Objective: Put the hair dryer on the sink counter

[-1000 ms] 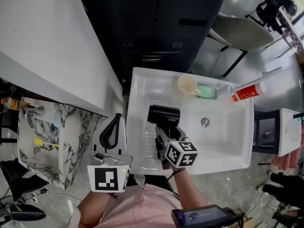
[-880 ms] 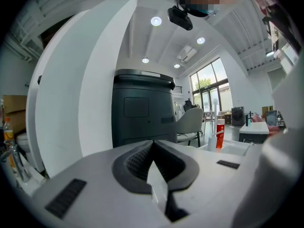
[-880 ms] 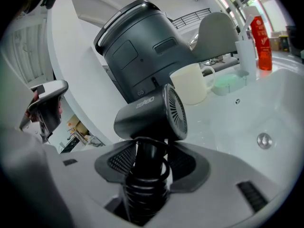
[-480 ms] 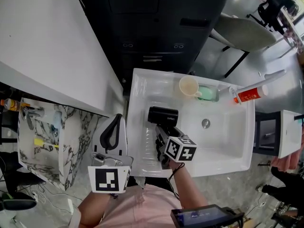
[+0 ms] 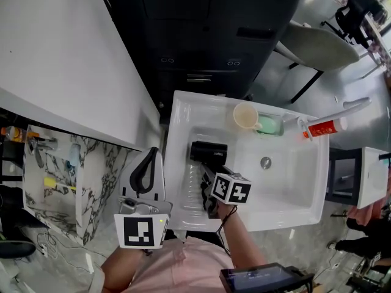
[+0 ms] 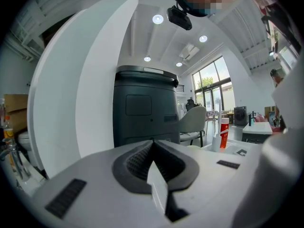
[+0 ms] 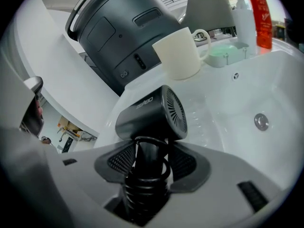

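Observation:
A black hair dryer (image 5: pixel 208 152) is over the ribbed left side of the white sink unit (image 5: pixel 178 119); I cannot tell if it touches the surface. My right gripper (image 5: pixel 206 173) is shut on its handle. In the right gripper view the handle, wound with black coiled cord, stands between the pads of the right gripper (image 7: pixel 149 158), and the head of the hair dryer (image 7: pixel 152 113) points left. My left gripper (image 5: pixel 145 163) hangs left of the sink, shut and empty. The left gripper (image 6: pixel 153 161) shows jaws together in its own view.
A cream cup (image 5: pixel 245 115) and a green soap dish (image 5: pixel 269 125) sit on the sink's back rim, with a red and white tube (image 5: pixel 322 127) at the right. The drain (image 5: pixel 266 162) lies mid-basin. A dark cabinet (image 5: pixel 201 29) stands behind and a white table (image 5: pixel 55 54) at left.
The right gripper and the hair dryer have shifted slightly left over the sink's ribbed side. The left gripper has stayed in place.

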### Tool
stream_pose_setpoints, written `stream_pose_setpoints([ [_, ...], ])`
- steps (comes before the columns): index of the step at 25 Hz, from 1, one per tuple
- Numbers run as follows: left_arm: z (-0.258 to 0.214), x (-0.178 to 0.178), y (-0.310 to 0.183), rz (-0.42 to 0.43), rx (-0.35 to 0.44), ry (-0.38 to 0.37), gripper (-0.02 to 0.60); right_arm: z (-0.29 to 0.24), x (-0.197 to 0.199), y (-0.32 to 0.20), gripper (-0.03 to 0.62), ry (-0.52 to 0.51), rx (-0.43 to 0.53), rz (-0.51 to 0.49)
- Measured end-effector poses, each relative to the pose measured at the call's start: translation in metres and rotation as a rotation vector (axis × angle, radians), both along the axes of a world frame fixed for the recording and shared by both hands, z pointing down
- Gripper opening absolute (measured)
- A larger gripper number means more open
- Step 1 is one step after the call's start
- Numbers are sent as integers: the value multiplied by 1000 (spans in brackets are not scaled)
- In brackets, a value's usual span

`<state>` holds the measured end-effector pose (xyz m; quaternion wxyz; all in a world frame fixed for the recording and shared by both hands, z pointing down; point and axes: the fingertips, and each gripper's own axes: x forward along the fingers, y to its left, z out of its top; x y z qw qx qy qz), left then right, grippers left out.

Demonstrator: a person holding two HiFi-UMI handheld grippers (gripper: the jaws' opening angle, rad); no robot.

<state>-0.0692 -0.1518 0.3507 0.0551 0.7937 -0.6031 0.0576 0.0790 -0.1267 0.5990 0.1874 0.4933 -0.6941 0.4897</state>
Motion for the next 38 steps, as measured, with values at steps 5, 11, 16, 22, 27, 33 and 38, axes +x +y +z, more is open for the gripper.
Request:
stream_pose_setpoints([
  [5, 1, -1, -3, -8, -4, 5, 9, 2, -1, -2, 222, 17, -37, -10],
  [11, 0, -1, -3, -4, -7, 2, 9, 4, -4, -1, 226, 57, -82, -85],
  [16, -1, -1, -4, -4, 1, 9, 9, 4, -8, 1, 235, 146, -100, -187],
  [22, -1, -3, -4, -8, 3, 17, 9, 2, -8, 3, 243, 209, -128, -241],
  [27, -2, -4, -3, 0, 9, 18, 9, 3, 2, 4, 245, 271, -146, -256],
  [33, -3, -3, 0, 11, 1, 15, 9, 0, 2, 4, 265, 196, -150, -219],
  [38, -2, -5, 2, 16, 0, 14, 9, -4, 1, 3, 318, 97, -143, -172],
])
